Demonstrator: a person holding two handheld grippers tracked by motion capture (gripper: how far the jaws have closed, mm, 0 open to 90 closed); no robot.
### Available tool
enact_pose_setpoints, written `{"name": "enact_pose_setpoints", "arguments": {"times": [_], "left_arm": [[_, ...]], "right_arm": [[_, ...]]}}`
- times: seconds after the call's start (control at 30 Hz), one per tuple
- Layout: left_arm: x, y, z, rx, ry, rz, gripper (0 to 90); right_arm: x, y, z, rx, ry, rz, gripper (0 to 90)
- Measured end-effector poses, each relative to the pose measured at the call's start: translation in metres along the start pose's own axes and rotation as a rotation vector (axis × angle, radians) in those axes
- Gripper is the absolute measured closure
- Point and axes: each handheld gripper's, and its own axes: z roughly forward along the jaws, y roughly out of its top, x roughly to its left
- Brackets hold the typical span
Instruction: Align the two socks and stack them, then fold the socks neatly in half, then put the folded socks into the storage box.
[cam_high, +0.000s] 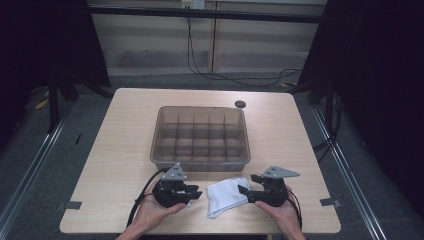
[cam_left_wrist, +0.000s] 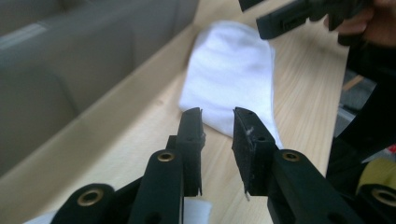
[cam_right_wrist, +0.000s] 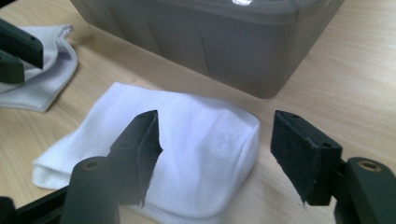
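A folded white sock (cam_high: 227, 197) lies near the table's front edge, between my two grippers. My left gripper (cam_high: 196, 192) sits just left of it, jaws a narrow gap apart with nothing between them (cam_left_wrist: 217, 114); the sock (cam_left_wrist: 229, 65) is ahead of the tips. A second white cloth (cam_right_wrist: 44, 79) lies under the left gripper, its edge (cam_left_wrist: 196, 210) below the jaws. My right gripper (cam_high: 245, 189) is at the sock's right edge. Its jaws stand wide apart (cam_right_wrist: 215, 116) over the sock (cam_right_wrist: 196, 154) without touching it.
A translucent grey box (cam_high: 200, 109) with several compartments stands mid-table, just behind the sock; its wall (cam_right_wrist: 210, 37) is close ahead of the right gripper. A small dark disc (cam_high: 240, 104) lies behind the box. Bare tabletop (cam_high: 115, 150) flanks the box on both sides.
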Motion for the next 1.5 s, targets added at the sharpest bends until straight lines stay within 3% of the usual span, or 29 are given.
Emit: {"name": "enact_pose_setpoints", "arguments": {"times": [0.07, 0.17, 0.3, 0.73, 0.93, 1.23, 1.37, 1.5], "left_arm": [[-0.005, -0.001, 0.010, 0.031, -0.019, 0.015, 72.6], [-0.014, -0.002, 0.023, 0.061, -0.037, 0.027, 72.6], [-0.021, -0.004, 0.038, 0.088, -0.046, 0.048, 74.1], [-0.017, -0.008, 0.043, 0.101, -0.046, 0.051, 70.6], [-0.016, -0.009, 0.044, 0.085, -0.039, 0.076, 74.5], [-0.015, -0.010, 0.044, 0.082, -0.036, 0.043, 81.5], [-0.016, -0.010, 0.044, 0.079, -0.032, 0.062, 83.2], [-0.016, -0.010, 0.043, 0.081, -0.035, 0.065, 84.1]], "right_arm": [[0.000, -0.001, 0.004, 0.037, 0.010, -0.002, 29.9], [-0.001, -0.003, 0.007, 0.054, -0.013, -0.013, 33.5], [-0.005, -0.002, 0.006, 0.037, -0.019, -0.001, 46.0], [-0.009, -0.006, 0.016, 0.084, 0.006, 0.007, 65.7], [-0.011, -0.004, 0.014, 0.062, 0.006, 0.017, 83.2], [-0.002, 0.006, 0.001, -0.014, 0.021, 0.014, 84.1], [0.003, 0.013, -0.002, -0.027, 0.017, -0.009, 82.4], [0.002, 0.011, -0.005, -0.035, 0.023, -0.001, 82.8]]}}
